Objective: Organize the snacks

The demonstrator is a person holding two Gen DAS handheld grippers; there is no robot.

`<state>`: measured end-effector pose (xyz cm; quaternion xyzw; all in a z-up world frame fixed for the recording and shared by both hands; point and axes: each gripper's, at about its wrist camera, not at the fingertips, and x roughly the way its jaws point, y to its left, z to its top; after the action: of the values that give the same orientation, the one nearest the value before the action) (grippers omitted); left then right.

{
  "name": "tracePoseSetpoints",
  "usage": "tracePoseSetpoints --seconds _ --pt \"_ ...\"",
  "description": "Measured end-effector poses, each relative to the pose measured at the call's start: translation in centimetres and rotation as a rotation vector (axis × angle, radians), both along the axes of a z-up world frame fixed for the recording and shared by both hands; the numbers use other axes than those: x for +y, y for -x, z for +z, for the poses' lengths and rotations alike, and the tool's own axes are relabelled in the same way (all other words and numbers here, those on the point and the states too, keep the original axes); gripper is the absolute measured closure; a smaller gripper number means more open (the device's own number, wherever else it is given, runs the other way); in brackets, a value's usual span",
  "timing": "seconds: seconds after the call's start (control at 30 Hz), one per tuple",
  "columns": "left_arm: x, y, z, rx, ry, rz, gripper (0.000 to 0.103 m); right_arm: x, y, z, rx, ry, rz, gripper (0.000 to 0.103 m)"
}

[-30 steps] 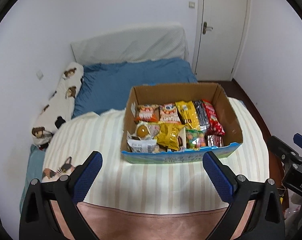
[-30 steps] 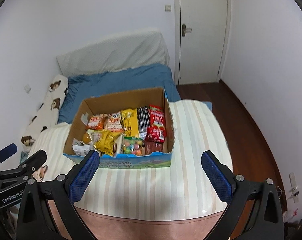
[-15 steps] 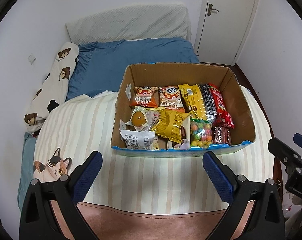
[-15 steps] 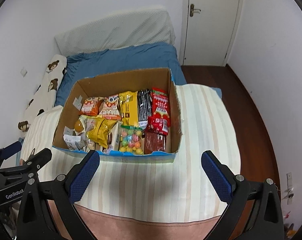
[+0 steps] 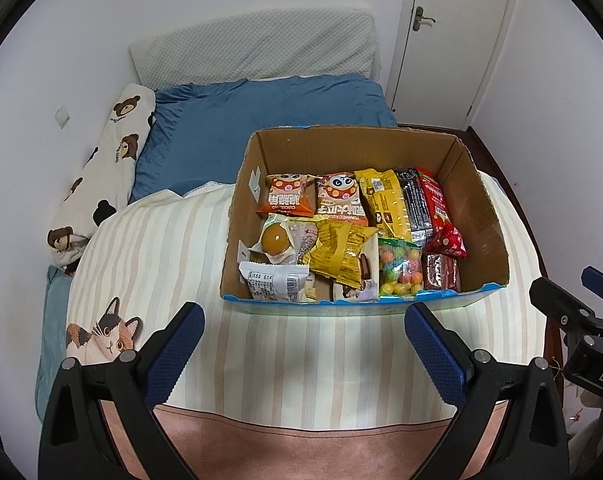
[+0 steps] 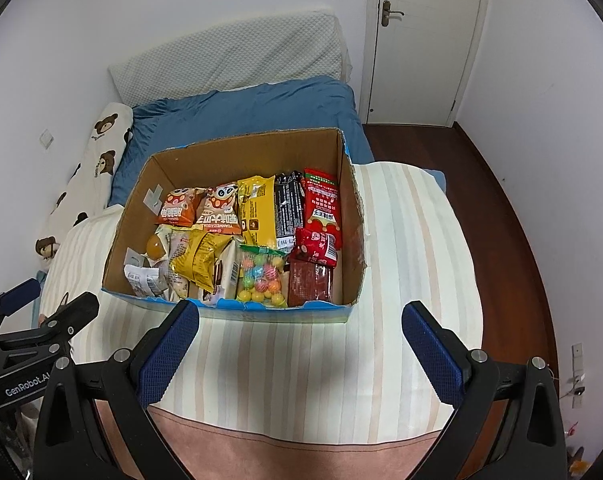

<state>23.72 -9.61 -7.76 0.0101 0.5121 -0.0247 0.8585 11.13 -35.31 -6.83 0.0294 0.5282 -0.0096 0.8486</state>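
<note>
Jaws spread wide and holding nothing, the left gripper (image 5: 303, 338) and the right gripper (image 6: 299, 338) hover side by side above the near end of a bed, their blue-padded black fingers (image 5: 177, 346) pointing toward an open brown cardboard box with a blue-printed front edge (image 5: 365, 307). The right gripper's blue-tipped fingers show at the right edge of the left view (image 5: 577, 312), just beside its neighbour; the left gripper appears likewise at the lower left of the right view (image 6: 33, 320).

The box sits on a cream-and-beige striped blanket (image 5: 301, 360), its near wall just beyond the fingertips in both views. Inside, the snacks crowd the floor: two orange cartoon-faced packets (image 5: 287, 200) along the back, a long yellow packet (image 5: 385, 204), a black packet (image 5: 415, 204) and a red packet (image 5: 435, 200) beside them, a crumpled gold foil bag (image 5: 341, 254) and a clear bag of coloured candy balls (image 5: 399, 268) nearer the front, a white wrapper (image 5: 273, 282) at the front left corner.

Bare striped blanket lies between the fingers and the box, and more to its left, where a printed cat face (image 5: 105, 336) marks the blanket. A blue quilt (image 5: 261, 120) and a bear-print pillow (image 5: 109, 168) lie beyond; dark wooden floor (image 6: 497, 208) runs along the bed's right side to a closed white door (image 6: 421, 40).
</note>
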Motion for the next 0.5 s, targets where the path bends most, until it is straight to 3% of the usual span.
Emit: tracePoseSetpoints --seconds 0.5 --pt "-0.34 0.20 0.53 -0.007 -0.001 -0.009 0.000 -0.16 0.62 0.03 0.007 -0.006 0.002 0.000"
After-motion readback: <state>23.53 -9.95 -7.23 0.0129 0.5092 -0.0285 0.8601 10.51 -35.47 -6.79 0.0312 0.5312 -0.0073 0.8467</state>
